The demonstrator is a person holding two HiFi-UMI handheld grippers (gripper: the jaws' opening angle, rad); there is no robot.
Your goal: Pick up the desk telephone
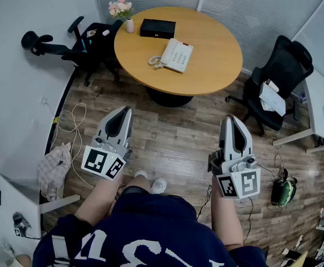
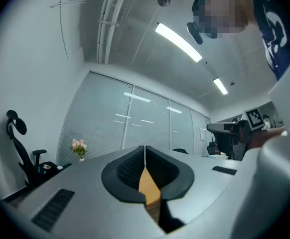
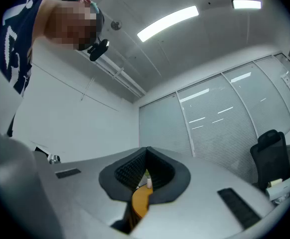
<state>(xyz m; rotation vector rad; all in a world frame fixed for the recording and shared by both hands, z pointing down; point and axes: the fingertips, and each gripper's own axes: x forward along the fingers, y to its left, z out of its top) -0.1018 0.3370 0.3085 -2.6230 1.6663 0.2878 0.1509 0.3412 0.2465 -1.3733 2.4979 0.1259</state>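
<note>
The left gripper (image 1: 122, 112) and right gripper (image 1: 232, 119) have their fingers (image 2: 127, 168) closed on nothing, over the wood floor (image 1: 178, 132). Well ahead, the desk telephone (image 1: 176, 55) lies on the round tabletop (image 1: 217, 54). In each gripper view the fingers hide it, and only a tabletop sliver shows.

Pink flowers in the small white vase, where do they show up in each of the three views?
Head view: the pink flowers in the small white vase stand at the top, left of centre, on the far edge of the round wooden table.
Left gripper view: low at left, against the glass wall.
Right gripper view: just a sliver, in the notch under the closed jaws.
Shared landmark: that table, orange in both notches.
</note>
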